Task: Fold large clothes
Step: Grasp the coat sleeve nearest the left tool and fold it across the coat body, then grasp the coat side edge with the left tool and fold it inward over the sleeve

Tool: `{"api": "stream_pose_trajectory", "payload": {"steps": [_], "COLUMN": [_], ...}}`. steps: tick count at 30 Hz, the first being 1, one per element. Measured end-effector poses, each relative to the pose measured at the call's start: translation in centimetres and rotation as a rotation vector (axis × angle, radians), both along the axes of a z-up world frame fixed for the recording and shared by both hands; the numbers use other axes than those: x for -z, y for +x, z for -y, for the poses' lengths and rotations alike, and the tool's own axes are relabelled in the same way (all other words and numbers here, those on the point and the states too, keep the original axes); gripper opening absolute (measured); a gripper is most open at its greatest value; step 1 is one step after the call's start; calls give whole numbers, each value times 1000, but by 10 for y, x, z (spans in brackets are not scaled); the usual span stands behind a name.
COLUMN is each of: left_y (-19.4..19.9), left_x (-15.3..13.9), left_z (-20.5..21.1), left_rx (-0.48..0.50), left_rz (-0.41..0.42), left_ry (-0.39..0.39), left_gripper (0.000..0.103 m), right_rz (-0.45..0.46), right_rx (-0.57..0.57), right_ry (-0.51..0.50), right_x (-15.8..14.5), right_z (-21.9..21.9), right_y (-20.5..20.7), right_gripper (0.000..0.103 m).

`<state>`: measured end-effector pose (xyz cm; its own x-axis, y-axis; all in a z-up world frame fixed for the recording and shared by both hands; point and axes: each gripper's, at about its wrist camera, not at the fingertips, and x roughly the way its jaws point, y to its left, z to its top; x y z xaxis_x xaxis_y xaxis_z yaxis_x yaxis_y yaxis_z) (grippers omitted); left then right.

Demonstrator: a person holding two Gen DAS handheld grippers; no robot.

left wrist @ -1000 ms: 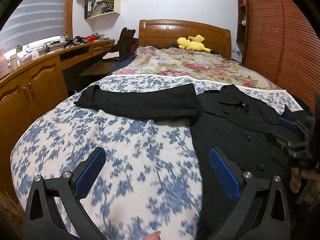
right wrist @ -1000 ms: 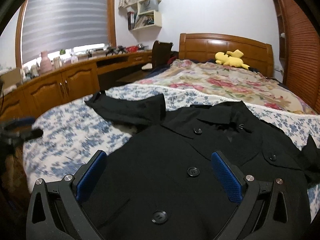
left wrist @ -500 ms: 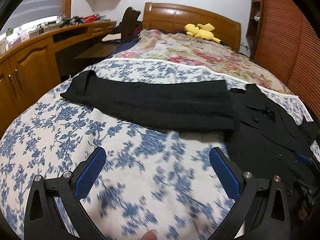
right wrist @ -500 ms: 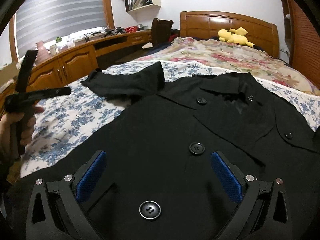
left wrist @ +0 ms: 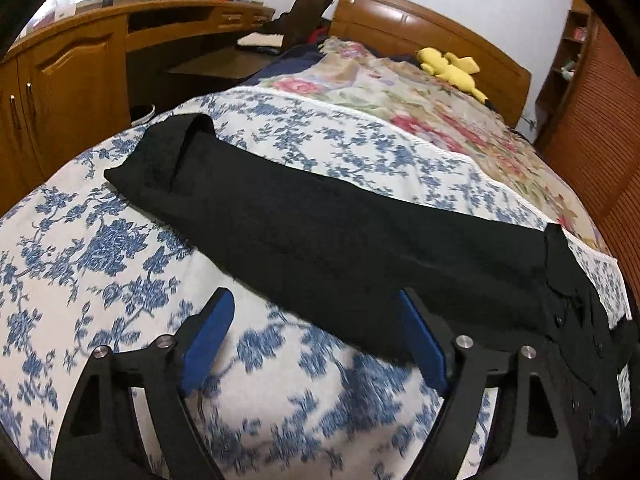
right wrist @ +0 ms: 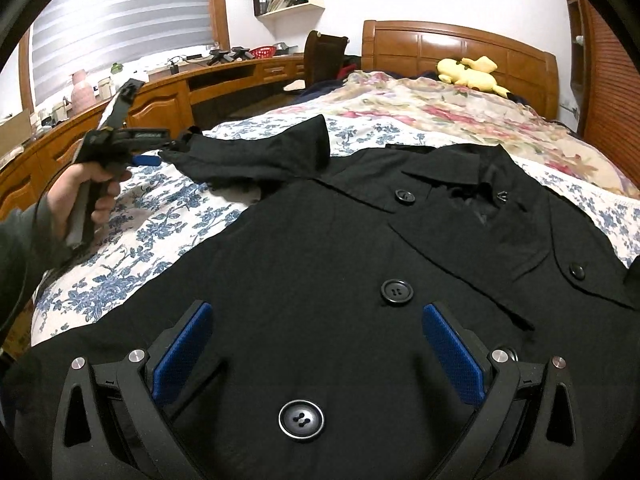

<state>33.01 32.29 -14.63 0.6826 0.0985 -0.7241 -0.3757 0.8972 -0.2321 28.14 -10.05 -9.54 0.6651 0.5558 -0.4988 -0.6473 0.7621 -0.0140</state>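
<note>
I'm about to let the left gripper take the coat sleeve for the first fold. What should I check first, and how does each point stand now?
1. Sleeve lies stretched out flat on the bedspread: ok.
2. Left gripper has the sleeve edge between its fingers: not ok; its jaws are closing, with mostly bedspread between them and the sleeve edge just beyond the tips.
3. Left gripper empty: ok.
4. Right gripper open and clear of cloth: ok; it hovers over the coat front.
5. Coat front buttoned and lying flat: ok for what shows.
6. Far sleeve laid out: cannot tell, out of view.
</note>
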Motion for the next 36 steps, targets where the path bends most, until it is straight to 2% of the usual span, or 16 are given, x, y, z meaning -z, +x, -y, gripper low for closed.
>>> {"api": "stream_pose_trajectory", "payload": {"steps": [6,11,13,14,15,17,19,23,27,30,36], "left_y": [16,24,27,29,32,35,35,32,21,11,-6], "left_x": [19,33,31,29,29,26,13,-23,-67,-93,-131], "left_z": [-19,-34,-33,-31,-31,-28,-17,13,64,99,158], "left_rx": [-41,-94,-92,-82,-75,-70,-60,-7,70,118,214], "left_rz": [-29,-61,-63,-60,-60,-59,-46,3,53,87,133], "left_ry": [-94,-153,-141,-135,-137,-125,-61,3,88,124,200], "left_gripper": [59,57,57,47,26,6,4,3,3,3,3], "right_rz": [-2,-2,0,3,7,14,20,40,41,27,74], "right_rx": [-2,-4,-3,-4,-4,-5,-8,-5,2,4,42], "right_ry": [-1,-5,-4,-4,-4,-7,-11,-10,3,17,71], "right_x": [1,2,2,2,2,3,4,4,3,1,-8], "right_z": [0,-1,-1,0,0,-1,-2,-1,3,11,40], "right_y": [2,2,1,1,1,0,-2,-4,-3,-5,-20], "right_gripper": [103,103,103,103,103,103,103,103,103,103,103]}}
